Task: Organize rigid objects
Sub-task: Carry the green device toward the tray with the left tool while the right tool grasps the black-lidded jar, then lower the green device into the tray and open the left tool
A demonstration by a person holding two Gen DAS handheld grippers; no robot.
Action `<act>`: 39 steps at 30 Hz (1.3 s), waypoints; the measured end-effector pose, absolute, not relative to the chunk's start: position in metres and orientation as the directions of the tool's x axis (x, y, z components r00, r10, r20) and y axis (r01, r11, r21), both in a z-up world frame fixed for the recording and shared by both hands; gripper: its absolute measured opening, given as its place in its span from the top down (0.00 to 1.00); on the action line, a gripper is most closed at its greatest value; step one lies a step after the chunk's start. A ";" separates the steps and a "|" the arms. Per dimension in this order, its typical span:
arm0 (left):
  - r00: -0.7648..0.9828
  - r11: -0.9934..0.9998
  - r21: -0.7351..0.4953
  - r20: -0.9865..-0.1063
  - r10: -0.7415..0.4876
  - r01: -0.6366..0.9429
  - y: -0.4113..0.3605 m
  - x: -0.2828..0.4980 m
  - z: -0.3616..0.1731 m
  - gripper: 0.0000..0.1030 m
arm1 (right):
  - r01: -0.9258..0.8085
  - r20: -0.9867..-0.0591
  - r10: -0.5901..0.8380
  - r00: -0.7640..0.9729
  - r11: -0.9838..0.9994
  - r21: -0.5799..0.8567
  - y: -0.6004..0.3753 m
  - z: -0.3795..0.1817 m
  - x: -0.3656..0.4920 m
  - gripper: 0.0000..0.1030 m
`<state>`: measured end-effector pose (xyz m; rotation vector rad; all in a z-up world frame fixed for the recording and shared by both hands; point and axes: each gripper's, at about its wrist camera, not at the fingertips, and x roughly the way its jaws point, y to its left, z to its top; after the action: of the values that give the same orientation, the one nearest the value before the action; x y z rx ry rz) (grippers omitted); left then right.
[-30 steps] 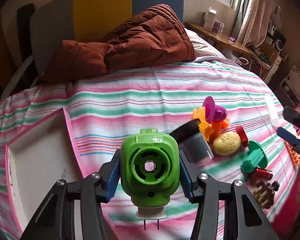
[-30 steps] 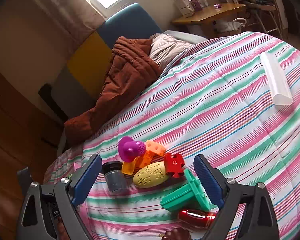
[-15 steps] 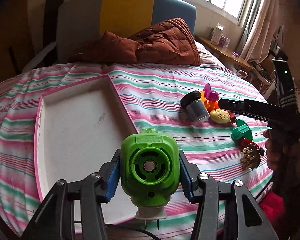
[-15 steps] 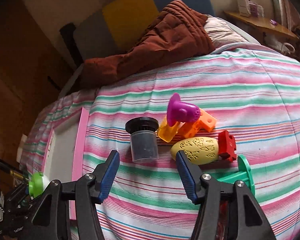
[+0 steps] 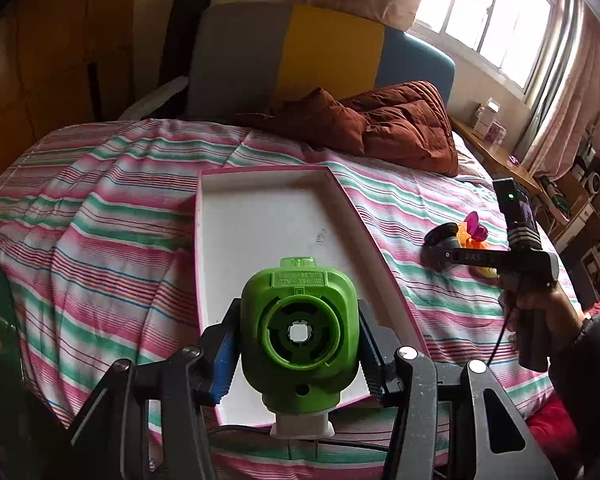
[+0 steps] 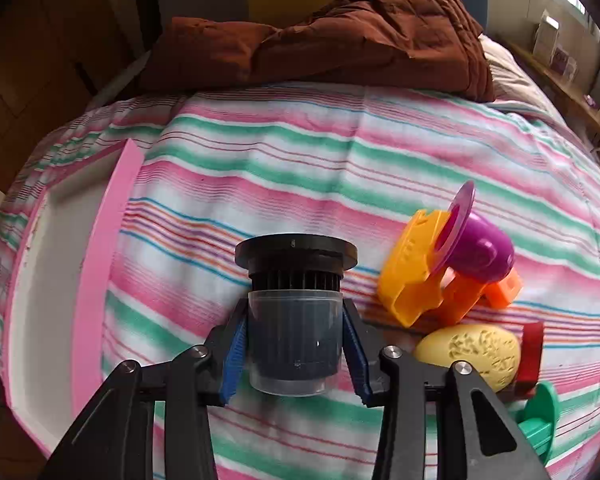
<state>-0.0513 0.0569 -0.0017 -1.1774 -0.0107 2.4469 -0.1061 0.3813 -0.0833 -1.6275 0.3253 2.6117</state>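
Note:
My left gripper (image 5: 298,354) is shut on a green plug-in device (image 5: 299,336) and holds it above the near end of a pink-rimmed white tray (image 5: 260,216) on the striped bed. My right gripper (image 6: 294,354) has its blue pads (image 6: 234,354) against both sides of a dark jar with a black ribbed lid (image 6: 294,316) lying on the bed; it also shows in the left wrist view (image 5: 440,246). To the jar's right lie a purple and orange toy (image 6: 452,260), a yellow egg-shaped piece (image 6: 472,354), a red piece (image 6: 534,350) and a green piece (image 6: 538,420).
The tray shows in the right wrist view (image 6: 112,264), left of the jar. A brown quilt (image 5: 380,124) lies at the head of the bed. A wooden side table (image 5: 496,152) stands by the window. The bed's near edge is close below the tray.
My left gripper swung left with the green device until the tray lies straight ahead. My right gripper moved in onto the dark jar and narrowed its jaws around it.

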 end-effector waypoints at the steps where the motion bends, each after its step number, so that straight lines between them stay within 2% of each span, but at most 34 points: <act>1: -0.555 -0.914 -0.185 -0.744 0.371 -0.362 0.052 -0.051 -0.003 0.49 | -0.136 -0.892 -0.096 -0.442 -0.975 0.173 0.379 -0.083 -0.100 0.58; 8: -0.547 -0.936 -0.204 -0.767 0.335 -0.288 0.023 -0.045 -0.022 0.49 | -0.063 -0.887 -0.184 -0.424 -0.971 0.232 0.357 -0.081 -0.046 0.58; 14: -0.560 -0.956 -0.163 -0.781 0.275 -0.242 0.001 -0.038 -0.027 0.49 | -0.034 -0.886 -0.154 -0.437 -0.982 0.188 0.346 -0.085 -0.035 0.58; 18: -0.568 -0.951 -0.190 -0.767 0.299 -0.244 0.001 -0.048 -0.020 0.49 | -0.028 -0.885 -0.143 -0.442 -0.984 0.173 0.344 -0.087 -0.036 0.58; 25: -0.563 -0.936 -0.185 -0.758 0.329 -0.298 0.039 -0.101 -0.014 0.49 | -0.013 -0.887 -0.126 -0.445 -0.989 0.147 0.339 -0.089 -0.039 0.58; 31: -0.536 -0.939 -0.174 -0.784 0.314 -0.296 0.066 -0.158 -0.027 0.49 | -0.003 -0.888 -0.120 -0.445 -0.991 0.135 0.336 -0.091 -0.043 0.58; 39: -0.503 -0.961 -0.114 -0.833 0.231 -0.252 0.083 -0.228 -0.060 0.49 | 0.010 -0.889 -0.111 -0.445 -0.993 0.119 0.335 -0.094 -0.045 0.58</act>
<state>-0.2281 0.0825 -0.0595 -1.3845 0.0318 2.5053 -0.0449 0.3348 -0.0939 -1.6905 0.1543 2.7281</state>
